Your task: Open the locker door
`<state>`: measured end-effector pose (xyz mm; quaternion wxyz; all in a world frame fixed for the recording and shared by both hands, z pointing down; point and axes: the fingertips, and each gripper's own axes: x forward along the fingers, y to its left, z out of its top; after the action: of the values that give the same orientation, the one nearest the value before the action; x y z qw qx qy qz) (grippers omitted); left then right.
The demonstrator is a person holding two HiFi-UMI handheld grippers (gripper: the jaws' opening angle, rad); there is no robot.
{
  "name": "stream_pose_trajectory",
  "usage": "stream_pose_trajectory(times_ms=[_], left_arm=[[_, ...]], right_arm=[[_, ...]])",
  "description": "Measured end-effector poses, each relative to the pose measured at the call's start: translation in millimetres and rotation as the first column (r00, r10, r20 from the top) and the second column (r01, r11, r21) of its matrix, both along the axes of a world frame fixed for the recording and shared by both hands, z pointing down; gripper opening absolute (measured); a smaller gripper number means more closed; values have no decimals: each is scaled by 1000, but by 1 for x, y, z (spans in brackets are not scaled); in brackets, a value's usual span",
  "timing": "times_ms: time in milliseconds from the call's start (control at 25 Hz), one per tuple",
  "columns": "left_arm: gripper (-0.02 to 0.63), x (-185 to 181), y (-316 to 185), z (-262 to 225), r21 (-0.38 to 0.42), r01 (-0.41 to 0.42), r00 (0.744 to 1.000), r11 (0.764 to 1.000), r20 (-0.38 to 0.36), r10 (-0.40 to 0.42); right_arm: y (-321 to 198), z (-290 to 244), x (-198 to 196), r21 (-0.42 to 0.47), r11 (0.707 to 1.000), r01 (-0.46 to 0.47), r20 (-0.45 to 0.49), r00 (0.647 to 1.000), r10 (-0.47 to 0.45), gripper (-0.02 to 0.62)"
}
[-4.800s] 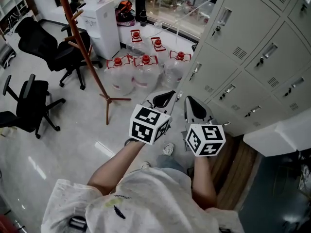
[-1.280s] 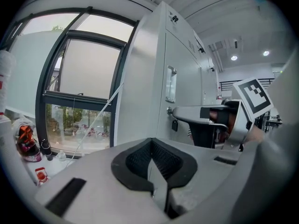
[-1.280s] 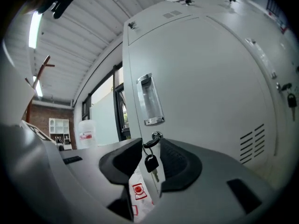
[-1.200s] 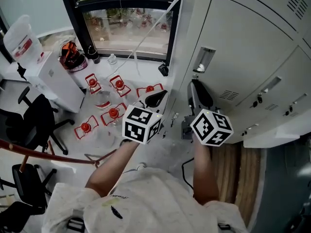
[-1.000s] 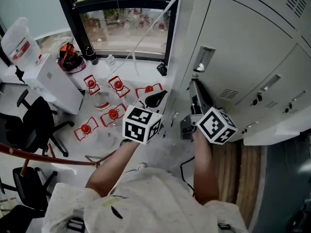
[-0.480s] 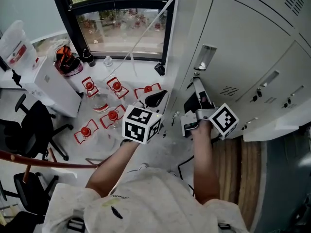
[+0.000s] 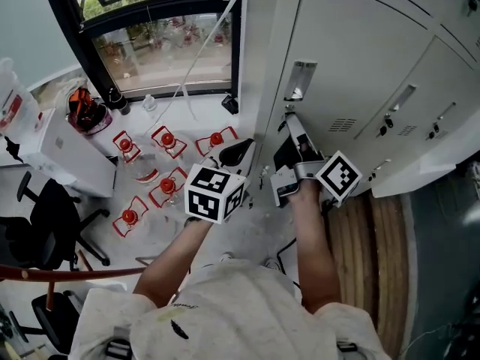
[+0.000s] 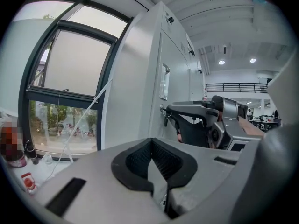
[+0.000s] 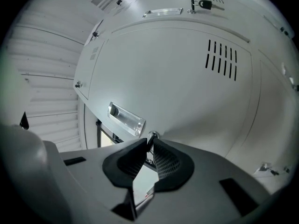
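Note:
The grey locker door [image 7: 360, 58] has a recessed handle [image 7: 298, 79] with a lock and key [image 7: 286, 114] just below it. My right gripper [image 7: 291, 124] is at that lock. In the right gripper view its tips [image 9: 150, 143] pinch the key under the round lock [image 9: 152, 135], below the handle [image 9: 125, 116]. The jaws have just been closing with the key between them. The left gripper view also shows the right gripper [image 8: 169, 112] at the key [image 8: 165, 119]. My left gripper [image 7: 238, 153] hangs shut and empty to the left of the locker.
More locker doors with small padlocks [image 7: 388, 123] continue to the right. Water jugs with red caps [image 7: 166, 141] stand on the floor under the window [image 7: 157, 43]. A white dispenser [image 7: 67, 156], a black office chair [image 7: 37, 223] and a coat-rack pole [image 7: 75, 272] are at the left.
My right gripper has rolled at the lock, turning its marker cube, and its jaws have narrowed onto the key. The left gripper has stayed put. The head view has tilted slightly.

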<state>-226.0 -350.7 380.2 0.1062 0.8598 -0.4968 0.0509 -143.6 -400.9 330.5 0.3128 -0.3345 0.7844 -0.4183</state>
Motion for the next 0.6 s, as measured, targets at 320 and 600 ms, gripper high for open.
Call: stream_pose_trajectory(times_ms=[320,600], left_arm=[[5,9,3,5,-5,-74,997,997,-4,74],[5,24,3,0,11,-141,989,990,-45,142]], right_arm=[[11,-2,6,17,1000,-14,15,1000,14,40],[23,-2,11,37,999,-23,2,1000,23,40]])
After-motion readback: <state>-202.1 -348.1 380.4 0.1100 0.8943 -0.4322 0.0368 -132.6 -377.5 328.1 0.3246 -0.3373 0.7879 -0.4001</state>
